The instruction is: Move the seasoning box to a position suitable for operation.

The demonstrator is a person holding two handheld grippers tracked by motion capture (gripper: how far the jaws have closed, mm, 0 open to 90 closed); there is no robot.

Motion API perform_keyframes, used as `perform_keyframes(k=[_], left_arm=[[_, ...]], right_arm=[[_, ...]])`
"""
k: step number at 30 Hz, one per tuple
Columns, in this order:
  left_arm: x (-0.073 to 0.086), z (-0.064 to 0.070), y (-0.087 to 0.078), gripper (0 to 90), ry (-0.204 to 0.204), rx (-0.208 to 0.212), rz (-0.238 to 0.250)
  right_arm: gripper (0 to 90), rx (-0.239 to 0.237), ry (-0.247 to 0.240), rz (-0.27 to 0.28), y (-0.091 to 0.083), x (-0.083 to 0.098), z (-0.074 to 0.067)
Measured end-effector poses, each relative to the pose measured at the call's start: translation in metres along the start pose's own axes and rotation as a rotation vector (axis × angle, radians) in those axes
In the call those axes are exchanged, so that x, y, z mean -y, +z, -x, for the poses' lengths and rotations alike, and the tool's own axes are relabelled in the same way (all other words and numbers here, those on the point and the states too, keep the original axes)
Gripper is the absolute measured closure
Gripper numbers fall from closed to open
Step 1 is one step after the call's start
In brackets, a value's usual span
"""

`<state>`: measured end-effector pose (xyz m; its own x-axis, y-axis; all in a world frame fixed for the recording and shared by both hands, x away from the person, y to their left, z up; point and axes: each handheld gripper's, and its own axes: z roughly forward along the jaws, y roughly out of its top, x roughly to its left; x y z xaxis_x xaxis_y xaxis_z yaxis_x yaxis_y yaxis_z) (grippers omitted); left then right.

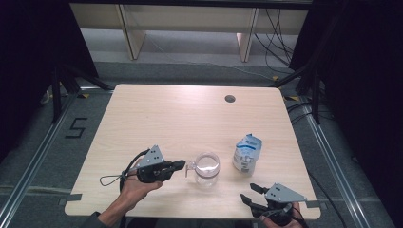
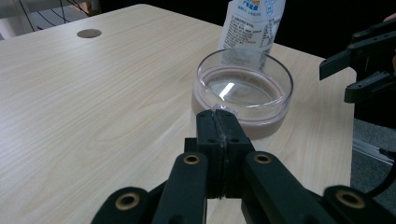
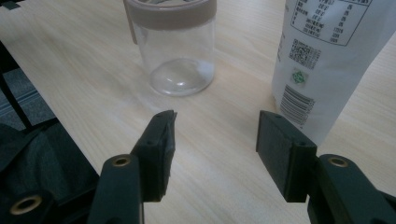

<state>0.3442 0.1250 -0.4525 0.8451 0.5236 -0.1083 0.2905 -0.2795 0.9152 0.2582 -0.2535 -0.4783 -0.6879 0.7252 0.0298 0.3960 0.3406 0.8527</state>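
Nearest us, our left gripper (image 2: 219, 122) is clenched on the thin clear tab at the rim of the clear jar (image 2: 243, 93); the tab sits pinched between the black pads. Jar stands upright on the wooden table (image 1: 157, 114), near the front edge, roughly at centre, with a pale pink band round its mouth. Just to its right, apart from it, stands a white printed pouch (image 1: 247, 153). Our right gripper (image 1: 250, 193) hangs at the front right corner, jaws parted with nothing between them, aimed between jar and pouch. Farther back, a round cable hole (image 1: 230, 99) marks the tabletop.
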Motion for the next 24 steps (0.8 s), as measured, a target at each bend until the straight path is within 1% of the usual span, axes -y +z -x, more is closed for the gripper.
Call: perform_keyframes(k=[1,3,4,5,6,8,9,11,12,13,15,16,17,18,19,20,21,22,23,24], left_arm=[[-0.001,0.0,0.001,88.9,0.004,-0.002,-0.008],[-0.003,0.001,0.003,89.0,0.003,0.002,-0.007],[-0.003,0.0,0.004,89.0,0.006,0.014,-0.004],[-0.004,0.001,0.004,89.1,0.003,0.003,-0.007],[-0.004,0.001,0.004,89.1,0.003,0.003,-0.007],[-0.006,-0.001,0.006,89.2,0.005,0.009,-0.01],[-0.006,-0.001,0.007,89.2,-0.003,0.011,-0.005],[-0.008,-0.001,0.008,89.2,-0.009,0.017,0.0],[-0.008,-0.001,0.008,89.2,-0.01,0.018,0.002],[-0.009,0.0,0.008,89.2,-0.009,0.011,-0.005],[-0.009,0.0,0.01,89.2,-0.014,0.014,-0.001],[-0.009,0.001,0.011,89.2,-0.01,0.018,-0.006],[-0.009,0.001,0.011,89.2,-0.01,0.016,-0.01],[-0.009,0.001,0.011,89.2,-0.01,0.016,-0.01],[-0.008,0.002,0.012,89.2,-0.027,0.016,-0.004],[-0.008,0.002,0.012,89.2,-0.029,0.016,-0.005],[-0.008,0.002,0.012,89.2,-0.029,0.016,-0.005],[-0.009,0.002,0.013,89.1,-0.027,0.017,-0.002],[-0.01,0.001,0.012,89.1,-0.004,0.017,-0.007],[-0.01,0.001,0.012,89.2,-0.004,0.017,-0.007]], right_arm=[[48.8,0.0,0.015,-0.002,0.001,-0.001,-0.001],[49.6,0.0,0.008,0.009,0.005,-0.002,0.0],[49.6,0.001,-0.006,0.011,0.006,-0.003,0.001],[49.9,-0.002,-0.002,0.001,0.007,-0.004,0.0],[50.5,0.003,-0.015,0.012,0.008,-0.005,0.0],[50.8,-0.006,-0.006,0.002,0.009,-0.006,-0.001],[51.4,-0.005,-0.022,0.017,0.011,-0.007,0.0],[52.0,-0.025,-0.025,0.009,0.017,-0.01,-0.002],[52.0,-0.025,-0.025,0.009,0.017,-0.01,-0.002],[52.0,-0.028,-0.046,0.02,0.02,-0.011,-0.001],[52.0,-0.03,-0.045,0.017,0.022,-0.013,-0.003],[52.1,-0.038,-0.031,0.013,0.023,-0.015,-0.005],[52.0,-0.041,-0.04,0.011,0.024,-0.015,-0.004],[52.1,-0.039,-0.048,0.022,0.026,-0.016,-0.004],[52.1,-0.039,-0.038,0.022,0.026,-0.016,-0.005],[52.1,-0.035,-0.027,0.011,0.026,-0.017,-0.006],[52.1,-0.035,-0.027,0.011,0.026,-0.017,-0.006],[52.2,-0.036,-0.045,0.021,0.028,-0.018,-0.007],[52.3,-0.039,-0.045,0.018,0.029,-0.018,-0.007],[52.2,-0.033,-0.053,0.019,0.029,-0.018,-0.007]])
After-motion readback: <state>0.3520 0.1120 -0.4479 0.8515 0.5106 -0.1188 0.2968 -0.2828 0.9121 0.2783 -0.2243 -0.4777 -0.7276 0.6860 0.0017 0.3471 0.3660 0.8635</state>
